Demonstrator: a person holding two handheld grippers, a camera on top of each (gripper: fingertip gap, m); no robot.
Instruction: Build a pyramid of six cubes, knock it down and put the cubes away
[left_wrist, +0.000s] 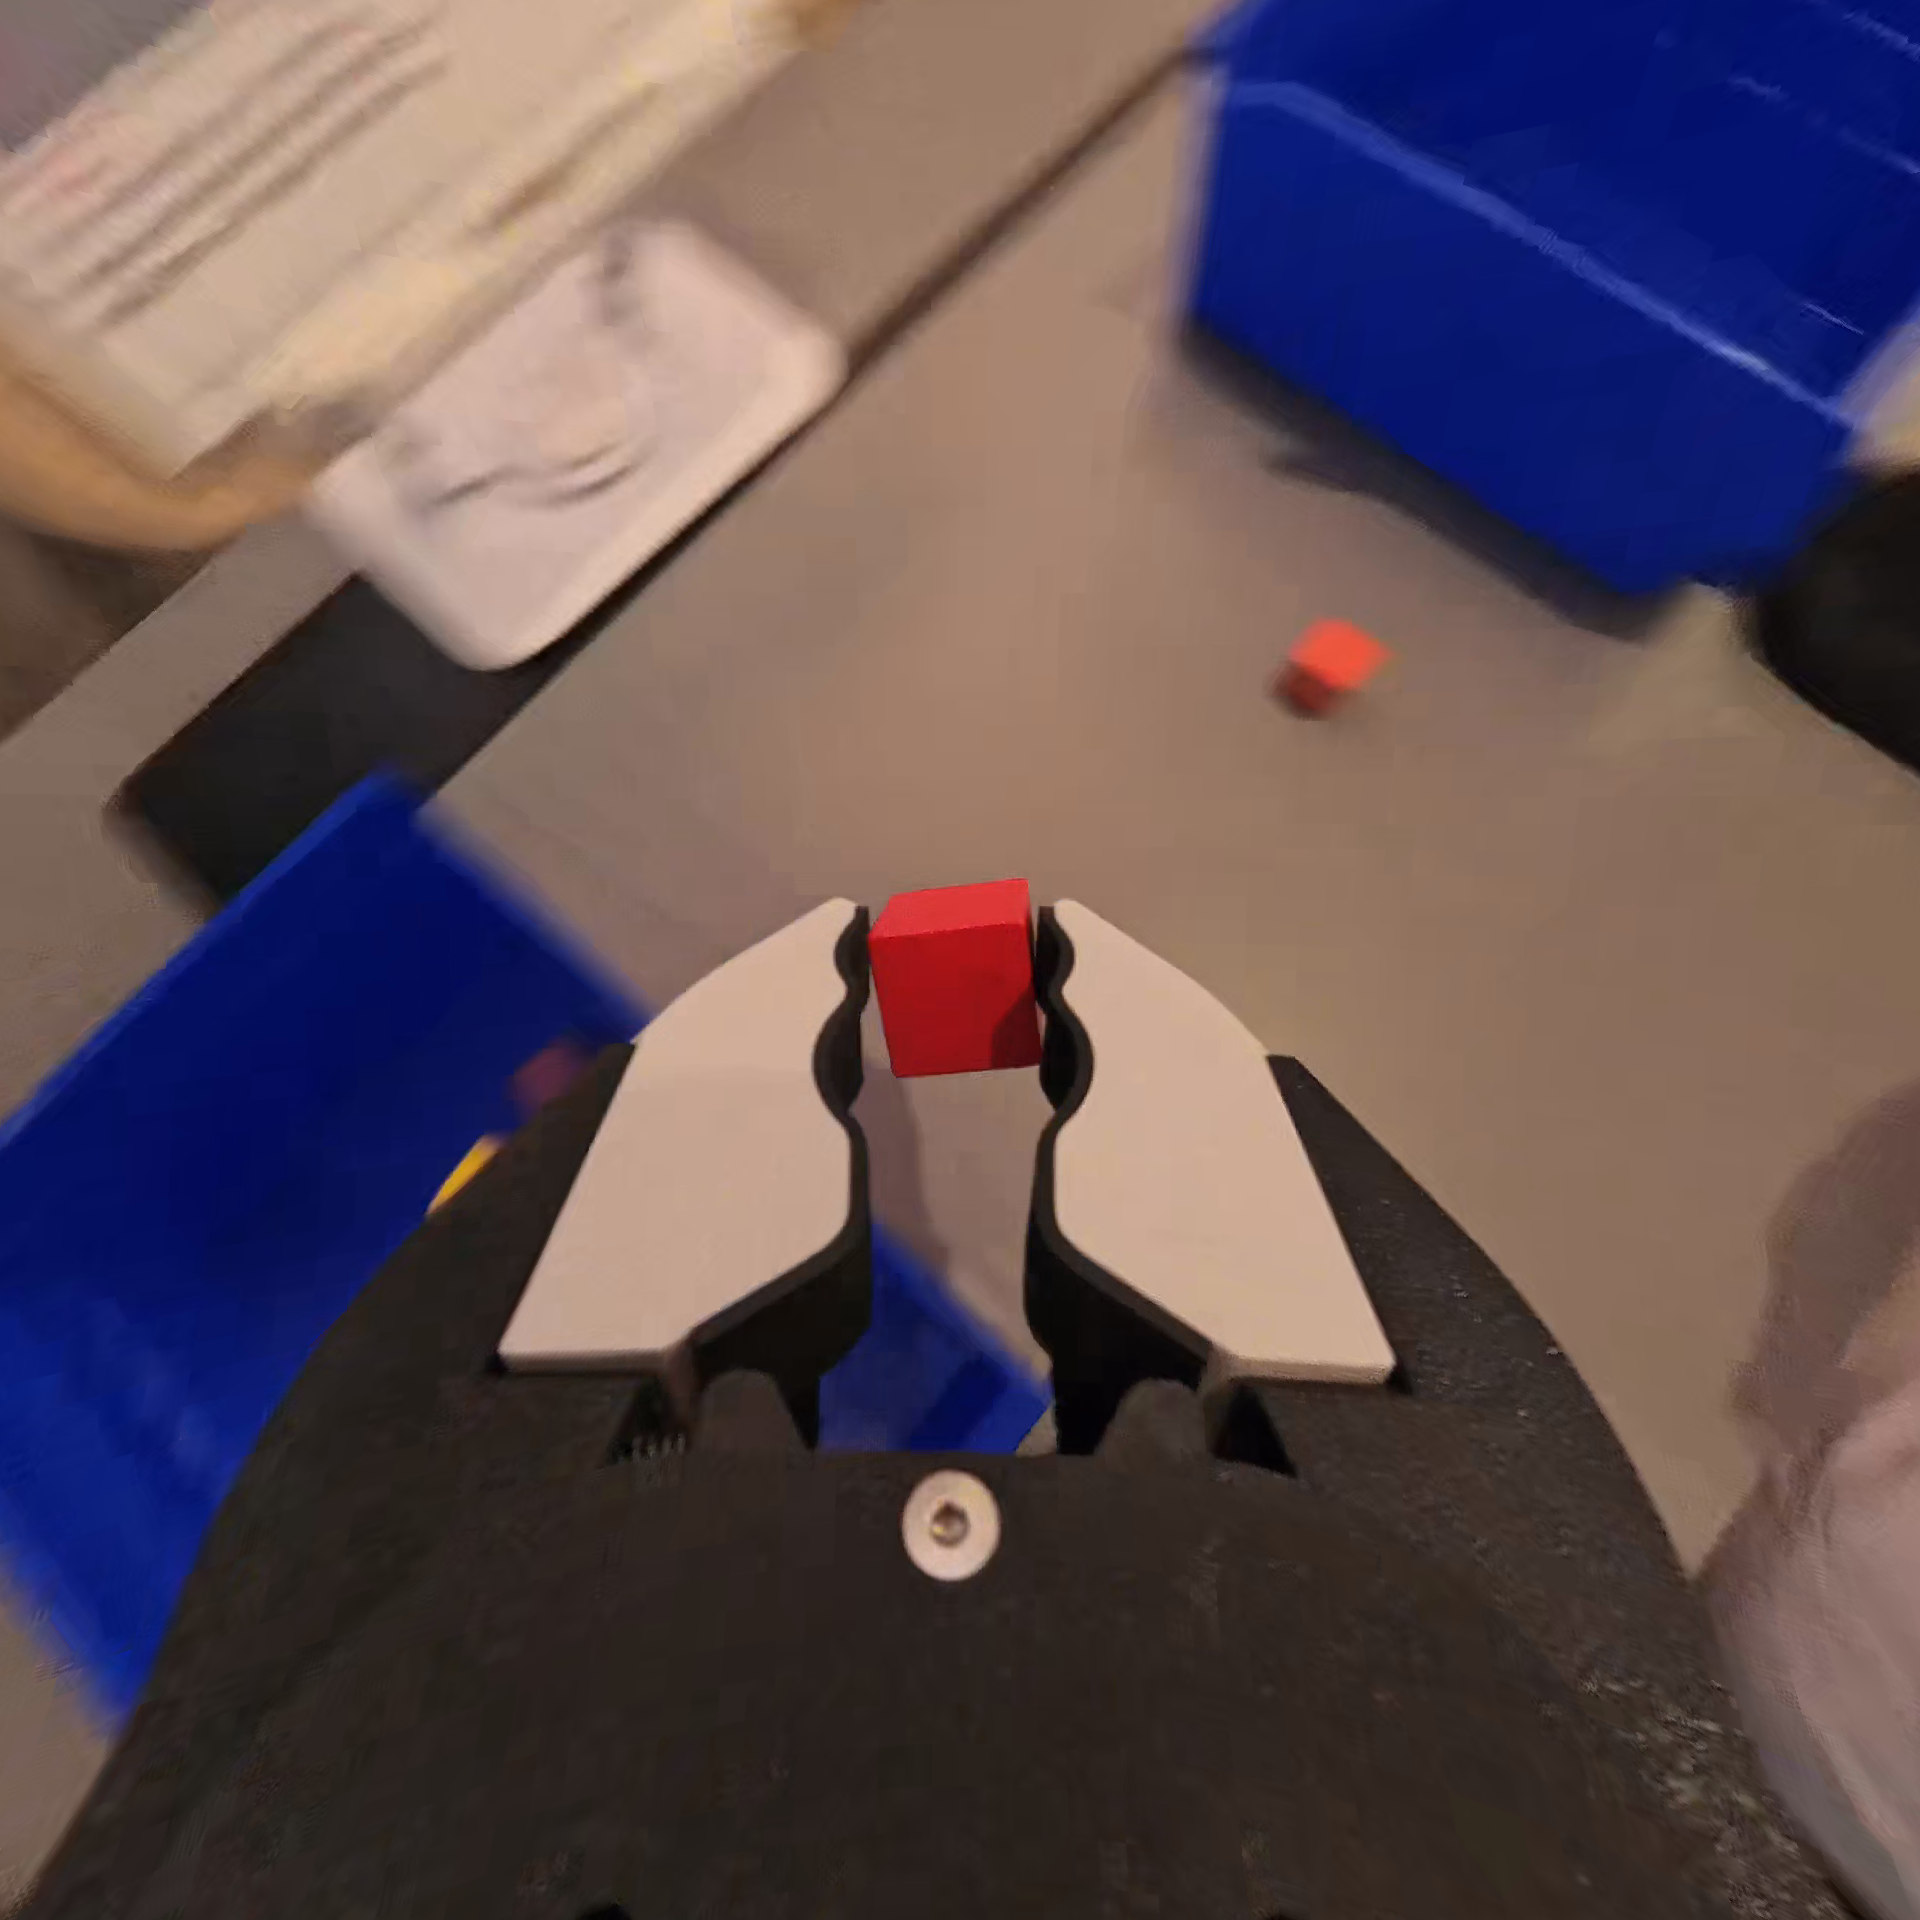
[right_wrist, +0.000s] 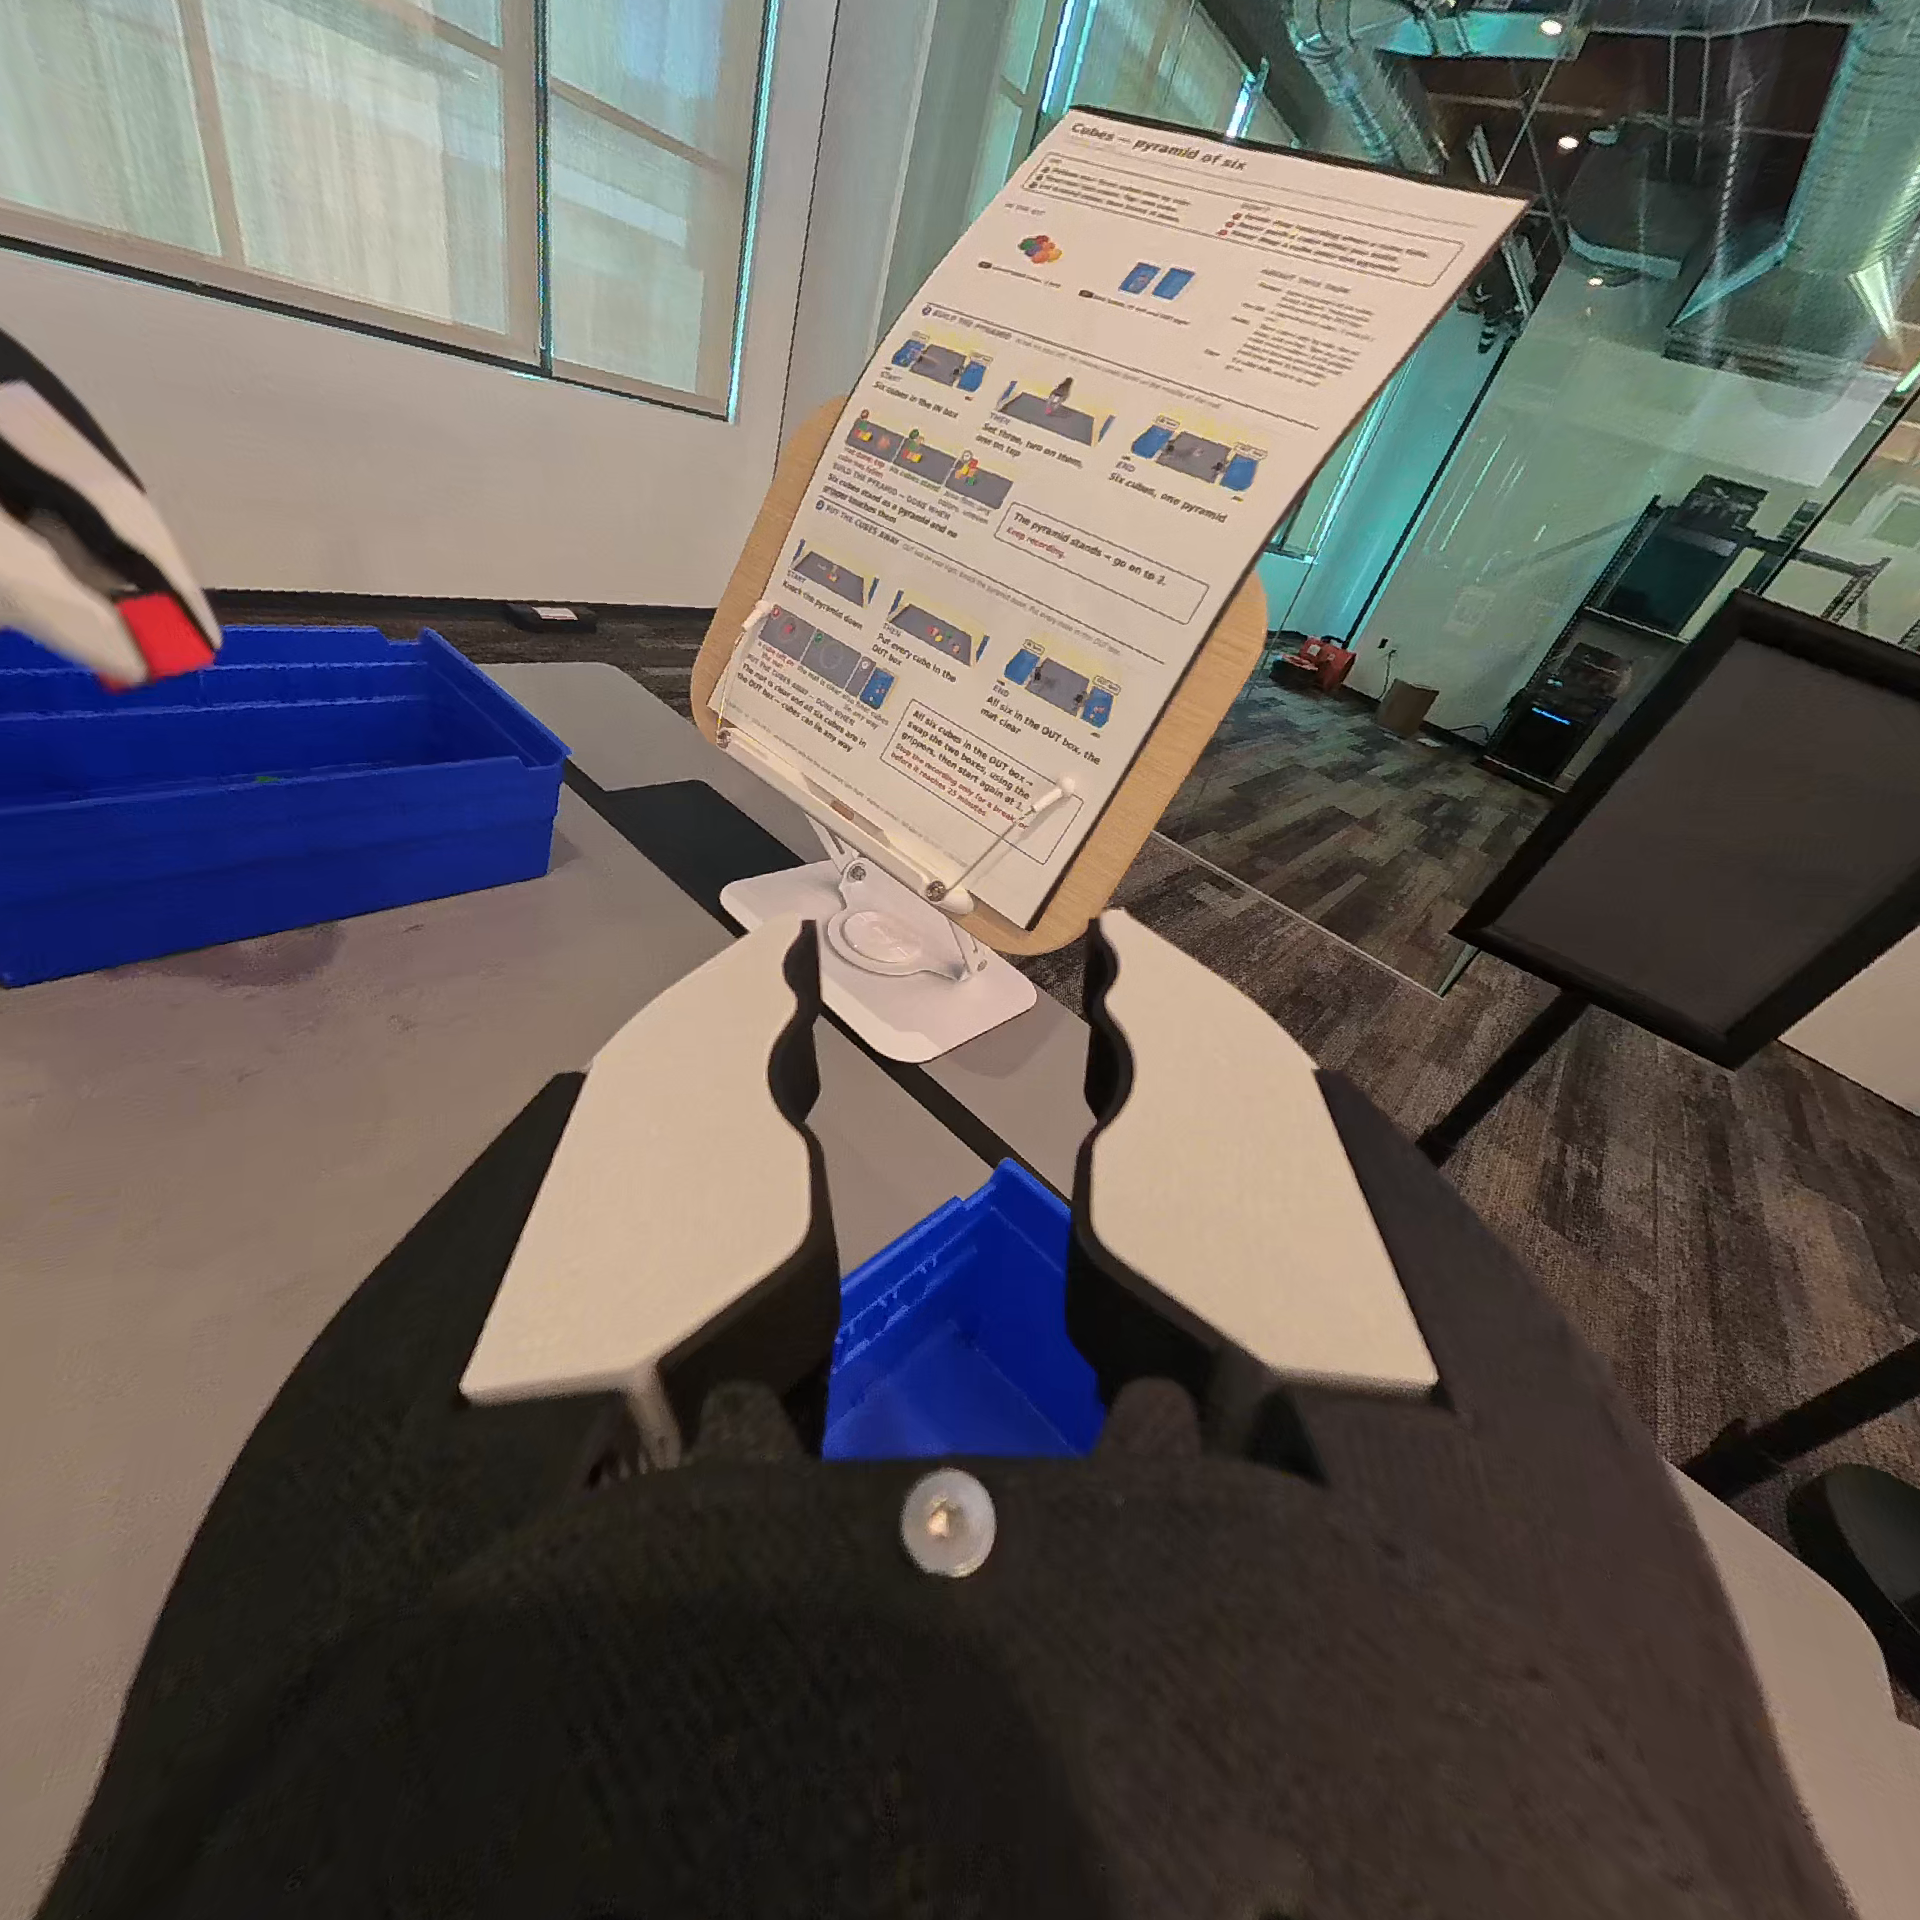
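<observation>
windows (right_wrist: 364, 156), glass partitions (right_wrist: 1610, 468), patterned carpet (right_wrist: 1610, 1195).

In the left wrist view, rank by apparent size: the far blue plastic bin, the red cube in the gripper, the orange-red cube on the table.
1. Far blue plastic bin.
2. Red cube, though nearness enlarges it.
3. Orange-red cube.

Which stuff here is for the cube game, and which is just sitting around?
For the job:
- red cube in the left gripper
- orange-red cube on the table
- two blue bins
- right gripper, empty

Just there:
- instruction sheet on its stand
- black board
</observation>
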